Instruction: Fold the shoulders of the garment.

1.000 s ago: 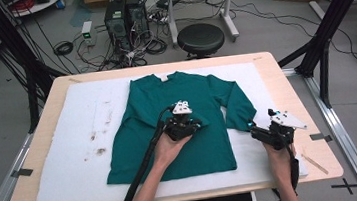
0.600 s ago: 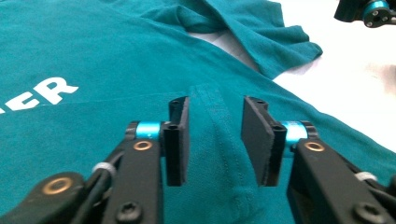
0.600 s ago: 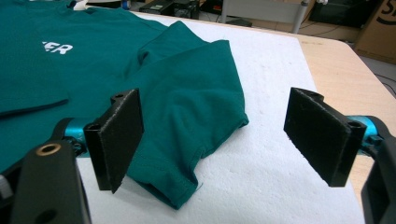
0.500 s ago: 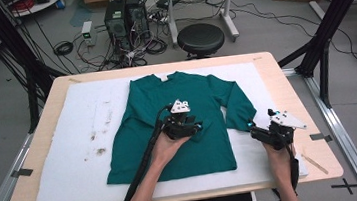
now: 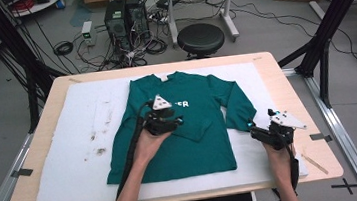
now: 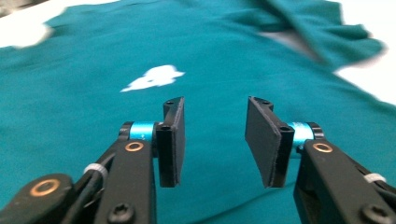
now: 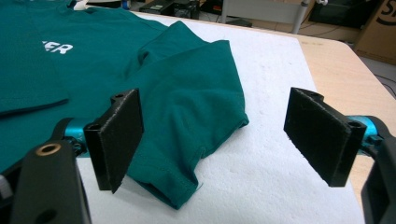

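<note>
One sleeve of the green shirt [image 5: 169,131] already lies folded across its chest on the white pad [image 5: 67,157] covering the counter [image 5: 286,94]; the other sleeve [image 5: 237,107], at the shirt's three o'clock, is still spread out, and the body remains unfolded. The left gripper [image 5: 176,122] has just been opening, its fingers [image 6: 170,140] now apart over bare cloth, holding nothing. The right gripper [image 5: 252,132] stands wide. Its own view shows the sleeve cuff [image 7: 187,186] between its fingers [image 7: 119,140], untouched, which the high view leaves unclear.
</note>
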Available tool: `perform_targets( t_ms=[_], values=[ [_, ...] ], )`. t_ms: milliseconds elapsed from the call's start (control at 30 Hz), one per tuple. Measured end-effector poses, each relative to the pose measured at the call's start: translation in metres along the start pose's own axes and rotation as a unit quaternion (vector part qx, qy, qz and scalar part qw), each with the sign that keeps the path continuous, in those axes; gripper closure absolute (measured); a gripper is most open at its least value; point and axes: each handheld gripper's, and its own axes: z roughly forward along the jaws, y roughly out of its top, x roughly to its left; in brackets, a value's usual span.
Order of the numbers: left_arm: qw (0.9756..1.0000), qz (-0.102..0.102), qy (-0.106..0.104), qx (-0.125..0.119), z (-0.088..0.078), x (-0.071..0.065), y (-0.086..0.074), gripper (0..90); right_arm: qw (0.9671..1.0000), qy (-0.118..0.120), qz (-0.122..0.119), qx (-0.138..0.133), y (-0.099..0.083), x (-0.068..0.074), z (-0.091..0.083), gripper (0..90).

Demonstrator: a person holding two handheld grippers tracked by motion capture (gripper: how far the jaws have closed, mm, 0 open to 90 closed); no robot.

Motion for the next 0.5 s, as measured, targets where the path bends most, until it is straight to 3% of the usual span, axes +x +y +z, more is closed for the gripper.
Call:
perform_targets(
  t_ms=[33,67,167,200,300,333,367,400,500],
  values=[
    [1.0,0.0,0.0,0.0,0.0,0.0,0.0,58.7,1.0,0.0,-0.001,0.0,0.0,0.0,0.0,20.2],
    [0.9995,-0.016,0.026,-0.003,-0.01,0.017,-0.004,59.2,1.0,0.0,0.0,0.001,0.0,0.0,0.0,20.2],
    [0.9982,-0.033,0.05,-0.008,-0.027,0.04,-0.012,58.8,1.0,0.0,0.001,0.002,0.0,0.0,0.0,20.2],
    [0.9982,-0.033,0.05,-0.008,-0.027,0.04,-0.012,58.5,1.0,0.0,0.001,0.002,0.0,0.0,0.0,20.2],
    [0.9966,-0.05,0.063,-0.016,-0.04,0.064,-0.021,58.8,1.0,-0.001,-0.002,0.003,0.0,0.001,0.0,20.2],
    [0.9959,-0.06,0.066,-0.013,-0.043,0.072,-0.024,61.2,1.0,-0.002,-0.003,0.002,0.0,0.001,0.0,20.2],
    [0.9944,-0.086,0.06,-0.01,-0.048,0.088,-0.032,62.3,1.0,-0.002,-0.003,0.003,0.0,0.001,0.0,20.2],
    [0.9944,-0.086,0.06,-0.01,-0.048,0.088,-0.032,64.3,1.0,-0.002,-0.003,0.002,0.0,0.001,0.0,20.2],
    [0.9917,-0.118,0.051,0.007,-0.049,0.105,-0.042,67.1,1.0,-0.003,-0.003,0.003,0.0,0.001,0.0,20.2]
  ],
)
